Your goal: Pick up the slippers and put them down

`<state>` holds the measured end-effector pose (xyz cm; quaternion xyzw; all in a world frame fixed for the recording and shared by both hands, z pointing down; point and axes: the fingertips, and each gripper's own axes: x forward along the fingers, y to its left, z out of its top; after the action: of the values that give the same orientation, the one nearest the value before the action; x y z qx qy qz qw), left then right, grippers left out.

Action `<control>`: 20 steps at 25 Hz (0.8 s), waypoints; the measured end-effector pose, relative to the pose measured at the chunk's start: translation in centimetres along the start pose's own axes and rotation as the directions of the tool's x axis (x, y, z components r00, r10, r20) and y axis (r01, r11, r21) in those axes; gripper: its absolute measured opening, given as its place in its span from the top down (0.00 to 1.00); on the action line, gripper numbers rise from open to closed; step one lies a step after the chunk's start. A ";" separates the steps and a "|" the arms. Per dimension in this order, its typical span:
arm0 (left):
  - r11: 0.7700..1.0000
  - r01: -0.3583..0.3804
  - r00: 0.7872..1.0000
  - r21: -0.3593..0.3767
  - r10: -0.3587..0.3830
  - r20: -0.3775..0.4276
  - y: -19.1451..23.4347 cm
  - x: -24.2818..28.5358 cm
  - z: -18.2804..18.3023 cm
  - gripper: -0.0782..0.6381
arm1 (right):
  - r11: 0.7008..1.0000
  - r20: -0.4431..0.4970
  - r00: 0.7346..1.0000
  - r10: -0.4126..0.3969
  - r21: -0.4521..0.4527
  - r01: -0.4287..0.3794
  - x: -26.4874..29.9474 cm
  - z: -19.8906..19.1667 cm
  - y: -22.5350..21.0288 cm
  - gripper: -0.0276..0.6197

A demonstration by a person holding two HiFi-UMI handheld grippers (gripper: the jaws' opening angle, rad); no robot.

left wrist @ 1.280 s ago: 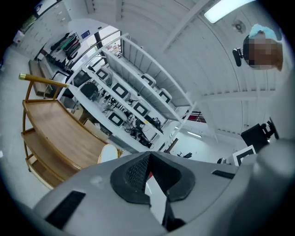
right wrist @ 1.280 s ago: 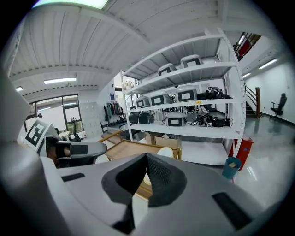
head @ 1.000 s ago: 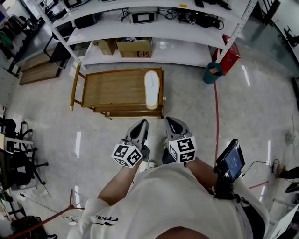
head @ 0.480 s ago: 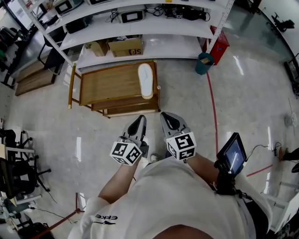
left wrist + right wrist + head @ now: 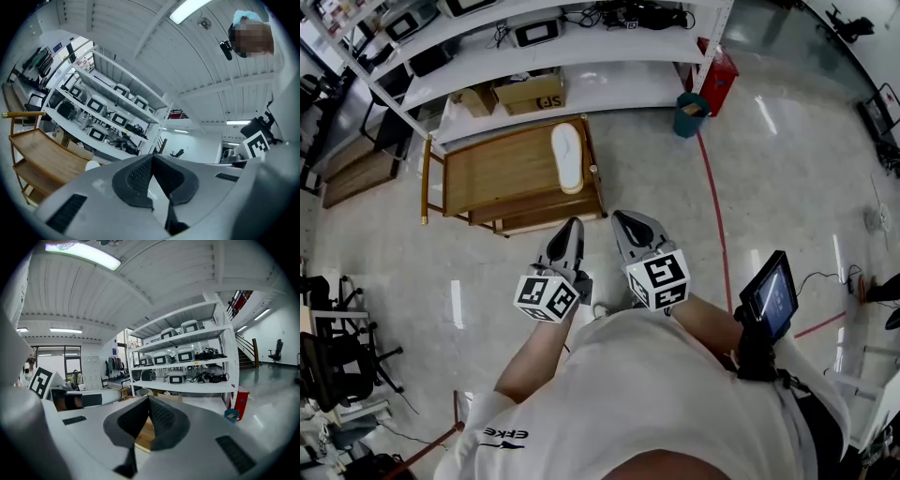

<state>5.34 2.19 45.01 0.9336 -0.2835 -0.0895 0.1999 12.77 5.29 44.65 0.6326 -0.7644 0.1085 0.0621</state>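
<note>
Grey floor (image 5: 675,234), low wooden rack (image 5: 502,173). White flat slipper (image 5: 566,157) on rack top, right end. My left gripper (image 5: 572,228), right gripper (image 5: 622,221) closed, empty, short of rack: pre-pick or post-placement.

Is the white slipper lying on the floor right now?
No, the white slipper lies on the top shelf of the wooden rack, near its right end.

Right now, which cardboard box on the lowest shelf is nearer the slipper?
The larger cardboard box, with print on its side, just behind the white slipper on the wooden rack. The smaller box sits further left in the head view.
</note>
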 end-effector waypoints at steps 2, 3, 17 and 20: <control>1.000 -0.001 1.000 0.006 0.001 -0.007 -0.3 0.5 -0.1 0.88 | 1.000 0.002 1.000 0.003 0.006 -0.003 -0.1 0.1 -0.5 0.95; 1.000 -0.004 1.000 0.009 0.004 -0.010 -0.3 0.5 -0.2 0.88 | 1.000 0.003 1.000 0.006 0.008 -0.006 -0.1 0.2 -0.7 0.95; 0.999 -0.035 0.999 0.041 0.035 -0.007 -0.5 0.4 -0.2 0.88 | 0.999 0.021 0.999 0.030 0.031 -0.030 -0.5 0.1 -0.9 0.95; 0.999 -0.033 0.999 0.043 0.033 -0.008 -0.6 0.4 -0.2 0.88 | 0.999 0.024 0.999 0.025 0.032 -0.026 -0.6 0.1 -1.0 0.95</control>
<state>6.01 2.52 44.86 0.9333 -0.2997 -0.0761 0.1825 13.90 5.63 44.48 0.6250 -0.7711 0.1141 0.0418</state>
